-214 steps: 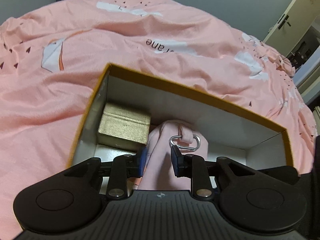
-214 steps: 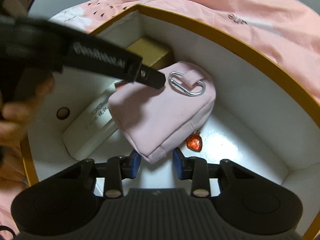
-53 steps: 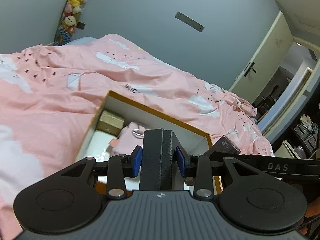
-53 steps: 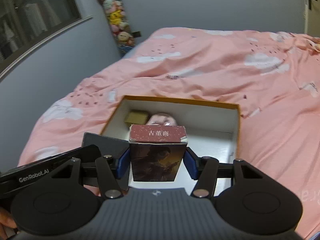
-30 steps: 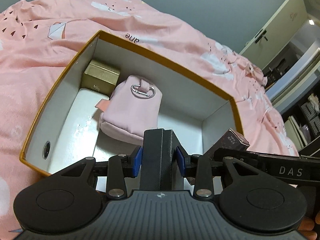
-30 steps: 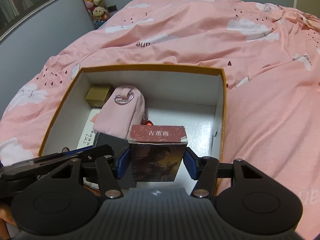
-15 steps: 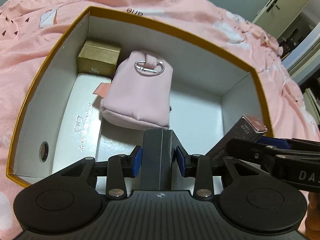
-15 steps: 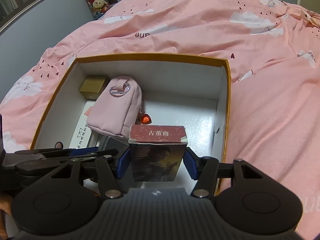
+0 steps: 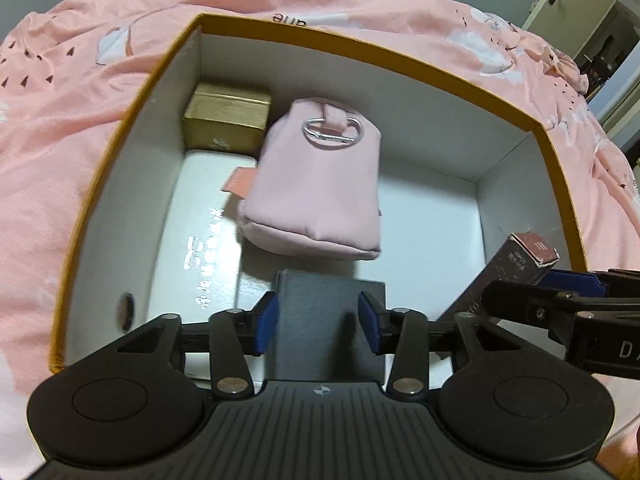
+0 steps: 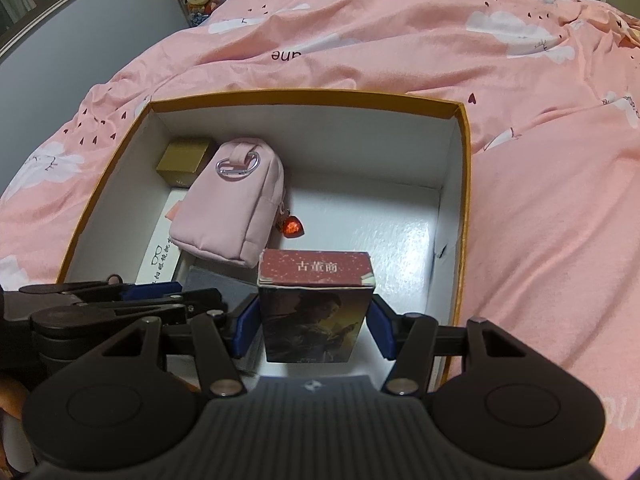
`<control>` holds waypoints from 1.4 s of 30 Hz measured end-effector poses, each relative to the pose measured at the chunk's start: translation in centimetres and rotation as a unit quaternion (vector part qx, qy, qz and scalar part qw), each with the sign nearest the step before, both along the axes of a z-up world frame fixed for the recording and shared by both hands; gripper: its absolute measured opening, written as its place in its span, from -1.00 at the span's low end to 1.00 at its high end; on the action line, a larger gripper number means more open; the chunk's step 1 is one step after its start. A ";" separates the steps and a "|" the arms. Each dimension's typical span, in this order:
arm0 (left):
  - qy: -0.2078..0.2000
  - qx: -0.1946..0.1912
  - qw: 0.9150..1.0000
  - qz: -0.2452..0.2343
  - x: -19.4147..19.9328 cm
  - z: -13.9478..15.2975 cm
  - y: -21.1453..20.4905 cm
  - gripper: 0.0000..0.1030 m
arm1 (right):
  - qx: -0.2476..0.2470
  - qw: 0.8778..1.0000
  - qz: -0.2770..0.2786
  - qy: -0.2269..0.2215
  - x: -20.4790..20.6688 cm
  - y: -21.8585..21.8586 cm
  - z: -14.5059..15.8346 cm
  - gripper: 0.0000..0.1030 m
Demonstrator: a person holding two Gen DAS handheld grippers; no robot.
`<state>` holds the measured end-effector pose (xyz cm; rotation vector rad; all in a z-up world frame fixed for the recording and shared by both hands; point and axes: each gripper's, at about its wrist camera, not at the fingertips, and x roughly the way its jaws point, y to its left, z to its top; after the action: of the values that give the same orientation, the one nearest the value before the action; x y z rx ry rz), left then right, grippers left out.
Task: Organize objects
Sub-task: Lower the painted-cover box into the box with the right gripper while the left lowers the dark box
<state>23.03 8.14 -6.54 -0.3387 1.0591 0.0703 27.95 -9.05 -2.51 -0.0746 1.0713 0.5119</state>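
Objects for organizing go into the orange-rimmed box on the bed, where we are placing two more. Our left hand-held gripper has just been widening, its pads now off the grey case lying between them on the box floor. Ahead of it lie the pink pouch, gold box and white case. Our right hand-held gripper stays clamped on the card box; next it should lower and let go. Whether the card box touches the floor is hidden.
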 end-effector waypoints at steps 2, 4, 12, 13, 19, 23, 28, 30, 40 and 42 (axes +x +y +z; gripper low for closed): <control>-0.004 -0.006 1.000 0.002 -0.1 0.3 0.6 0.00 | -0.001 1.000 0.003 0.006 0.1 0.1 -0.1 0.15; -0.020 -0.023 1.000 0.005 -0.4 0.8 1.7 0.00 | -0.002 1.000 0.007 0.015 0.3 0.3 -0.1 0.15; -0.039 -0.054 0.998 0.005 -0.7 2.2 4.0 0.00 | -0.028 0.998 0.022 0.060 1.6 1.4 -1.1 0.15; -0.039 -0.055 0.998 0.007 -0.6 2.2 4.1 0.00 | -0.034 0.997 0.027 0.061 1.7 1.7 -1.2 0.15; -0.056 -0.067 0.996 0.020 -0.7 2.5 4.8 -0.05 | -0.035 0.990 0.025 0.135 3.9 3.1 -3.1 0.15; -0.059 -0.066 0.996 0.021 -0.7 2.6 4.9 -0.05 | -0.045 0.987 0.012 0.153 5.2 3.6 -4.2 0.15; -0.057 -0.056 0.997 0.023 -0.7 2.5 4.7 -0.10 | -0.040 0.978 -0.012 0.202 6.5 3.5 -6.5 0.15; -0.055 -0.056 0.997 0.021 -0.6 2.3 4.6 -0.10 | -0.027 0.977 -0.022 0.212 6.6 3.1 -7.1 0.17; -0.038 -0.050 0.998 0.014 -0.4 1.0 4.0 -0.10 | -0.012 0.977 0.006 0.214 5.3 2.6 -6.8 0.19; -0.037 -0.047 0.998 0.013 -0.5 1.0 3.9 -0.10 | -0.021 0.979 0.016 0.202 4.9 2.8 -6.7 0.05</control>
<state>22.55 12.08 -5.57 -0.4375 0.9859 0.0310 32.82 -6.25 -9.23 -0.0250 1.4803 0.5460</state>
